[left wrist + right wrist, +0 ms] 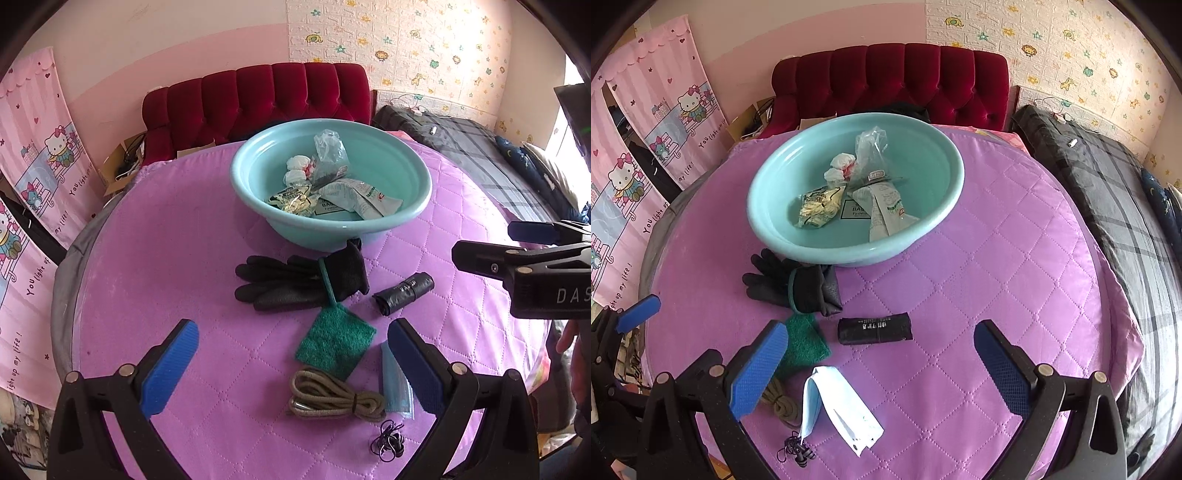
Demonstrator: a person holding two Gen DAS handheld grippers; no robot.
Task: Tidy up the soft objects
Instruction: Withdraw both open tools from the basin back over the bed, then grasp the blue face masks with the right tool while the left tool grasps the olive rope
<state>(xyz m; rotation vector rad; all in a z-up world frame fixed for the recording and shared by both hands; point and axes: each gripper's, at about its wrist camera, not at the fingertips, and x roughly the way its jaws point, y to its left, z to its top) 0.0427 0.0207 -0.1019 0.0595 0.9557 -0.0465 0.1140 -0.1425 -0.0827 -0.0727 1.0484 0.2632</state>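
While both tools (pixel 291 363) (pixel 881 363) gape empty, black gloves (pixel 288 282) (rumpled) touch the basin (pixel 258 206).

Left black two-finger gripper with blue ribbed pads (pixel 291 363): jaws spread wide, empty. Right black two-finger gripper with blue pads (pixel 881 363): likewise agape. Hand (pixel 567 338) perhaps at right edge.

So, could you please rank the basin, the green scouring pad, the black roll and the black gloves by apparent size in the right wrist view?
1. teal basin, by far the largest.
2. black gloves.
3. black roll and green scouring pad: unsure, as the pad is partly hidden behind a gripper finger.
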